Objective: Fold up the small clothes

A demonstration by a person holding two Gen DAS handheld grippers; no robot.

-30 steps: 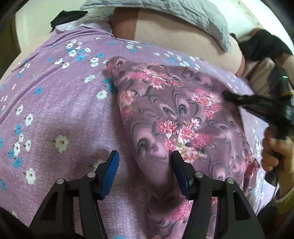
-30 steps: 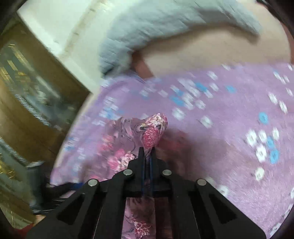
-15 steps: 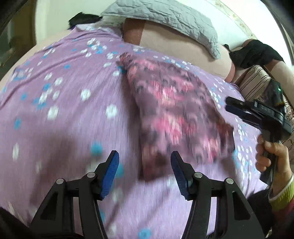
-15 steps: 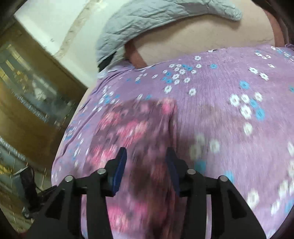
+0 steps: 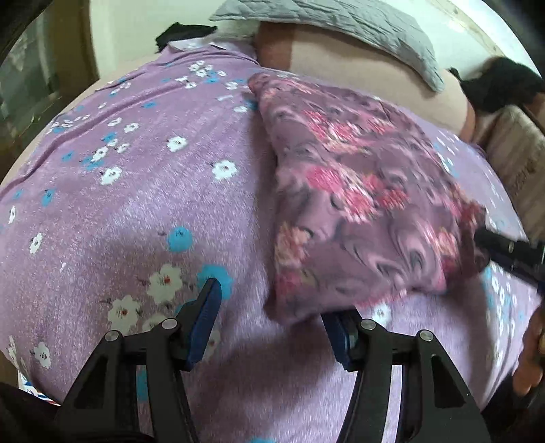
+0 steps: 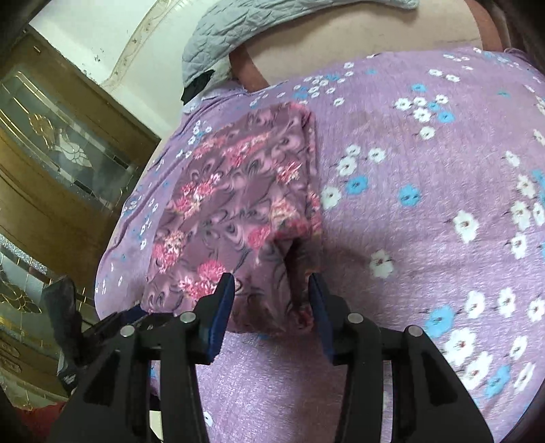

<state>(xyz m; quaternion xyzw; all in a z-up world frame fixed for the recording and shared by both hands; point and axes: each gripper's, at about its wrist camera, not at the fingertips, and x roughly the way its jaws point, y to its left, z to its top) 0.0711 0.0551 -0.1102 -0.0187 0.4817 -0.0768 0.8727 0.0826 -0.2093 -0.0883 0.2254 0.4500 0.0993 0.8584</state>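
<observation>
You've got a purple flowered bedsheet (image 5: 143, 211) across the bed, a grey quilted pillow (image 5: 357, 24) at its far edge, a wooden glass-panelled cabinet (image 6: 58, 163) beside it.

Purple flowered bed (image 5: 143, 211), folded floral garment (image 5: 357, 218), grey pillow (image 5: 357, 24)

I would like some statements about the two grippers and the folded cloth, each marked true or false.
1. The folded floral garment lies on the purple flowered bedsheet. True.
2. The right gripper is clamped shut on the garment. False: its jaws stand apart, having just opened, and its pads do not press the cloth.
3. The left gripper is open and holds nothing. True.
4. A grey quilted pillow lies at the far end of the bed. True.
5. The garment is plain white. False: it is mauve with pink flowers.
</observation>
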